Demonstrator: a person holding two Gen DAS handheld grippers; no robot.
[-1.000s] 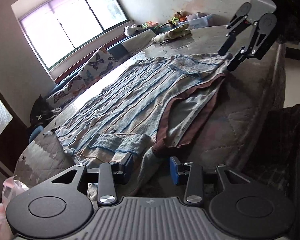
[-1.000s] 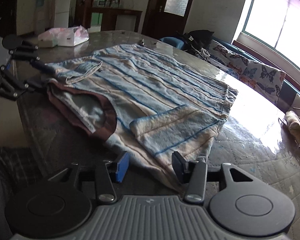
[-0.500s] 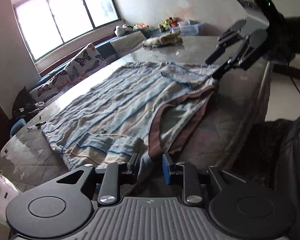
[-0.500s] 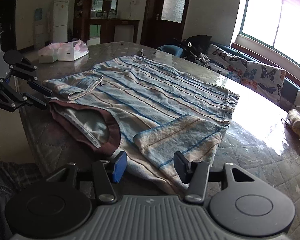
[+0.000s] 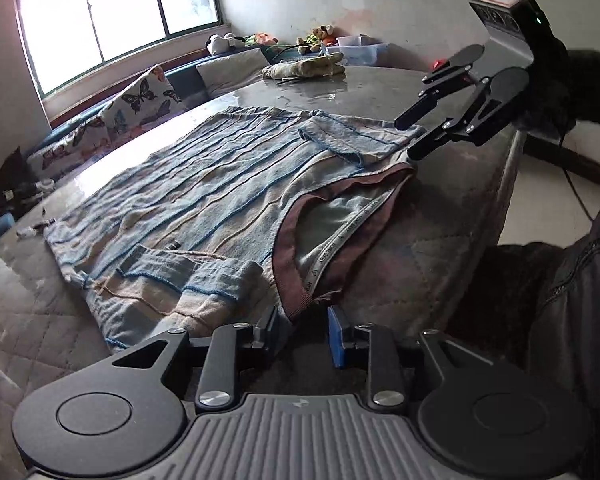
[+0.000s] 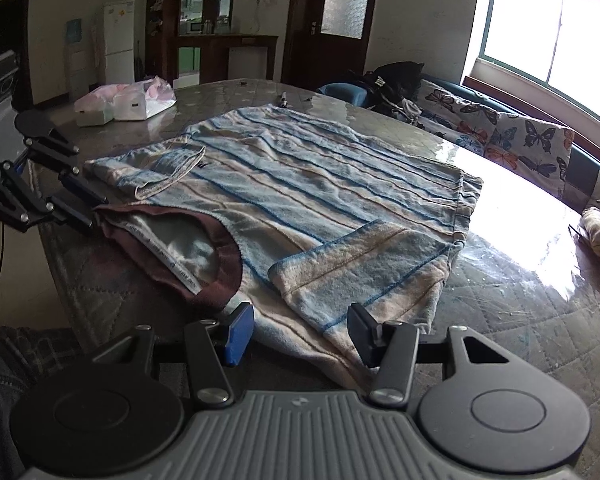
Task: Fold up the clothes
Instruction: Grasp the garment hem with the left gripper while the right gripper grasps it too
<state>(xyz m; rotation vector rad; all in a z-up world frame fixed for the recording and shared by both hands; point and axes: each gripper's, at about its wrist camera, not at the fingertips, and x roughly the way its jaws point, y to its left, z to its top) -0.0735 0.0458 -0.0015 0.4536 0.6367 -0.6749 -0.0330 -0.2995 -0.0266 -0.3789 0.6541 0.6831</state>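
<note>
A striped shirt (image 5: 204, 200) is spread on the table (image 5: 440, 240). At bottom centre, its shoulder edge lies between the left gripper's (image 5: 304, 330) opening jaws, unpinched. The right gripper's (image 6: 304, 330) jaws are spread around the other shoulder.

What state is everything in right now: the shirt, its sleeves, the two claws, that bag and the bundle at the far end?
Striped shirt: spread flat on the table, collar toward the person.
Sleeves: both folded inward over the body.
Left claw: jaws opening, shoulder cloth between them.
Right claw: open around the other shoulder edge, not pinching.
Plastic bag: lying crumpled.
Cloth bundle: bunched up.
</note>
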